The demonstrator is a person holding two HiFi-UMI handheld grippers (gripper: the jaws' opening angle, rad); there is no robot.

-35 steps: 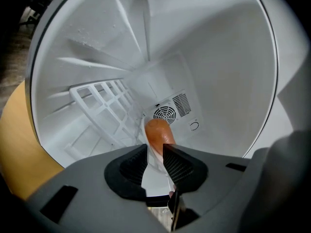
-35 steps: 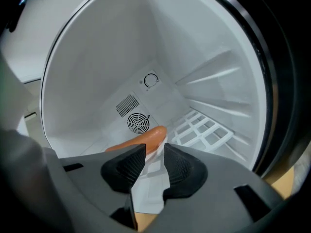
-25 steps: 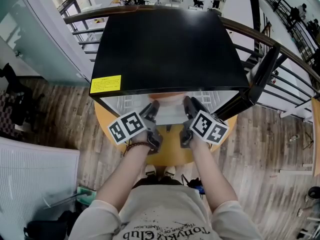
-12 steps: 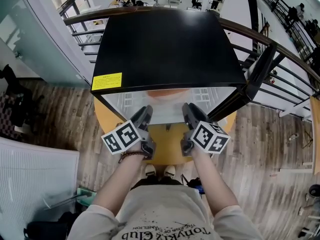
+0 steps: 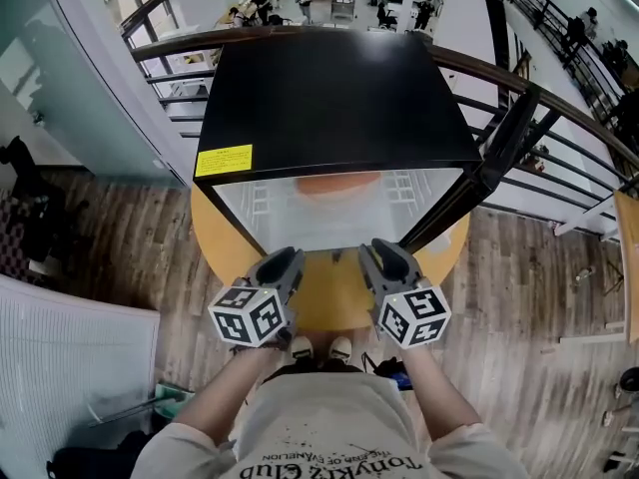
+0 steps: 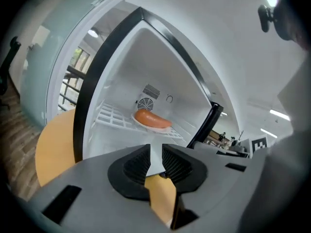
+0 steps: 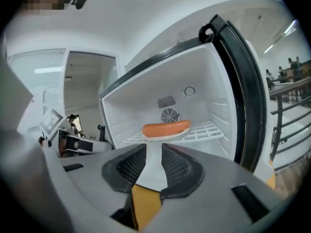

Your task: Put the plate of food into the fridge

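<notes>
A white plate (image 7: 167,136) with an orange sausage (image 7: 165,128) lies on the wire shelf inside the open black fridge (image 5: 334,98). From the left gripper view the same sausage (image 6: 152,119) rests on its plate (image 6: 146,125) below the rear fan. From the head view only an orange patch of the sausage (image 5: 337,182) shows. My left gripper (image 5: 283,259) and right gripper (image 5: 377,252) hover side by side over the yellow table (image 5: 329,302), outside the fridge mouth. Each has its jaws drawn to a narrow slit with nothing between them, as the left gripper (image 6: 155,154) and right gripper (image 7: 153,157) show in their own views.
The fridge door (image 5: 479,173) stands open at the right, its black frame angled toward the railing (image 5: 559,98). The round table's front edge is just under the grippers. Wooden floor surrounds the table, and a white panel (image 5: 70,367) lies at the lower left.
Both grippers have drawn back from the fridge opening toward my body, over the table's front. The plate stays on the shelf.
</notes>
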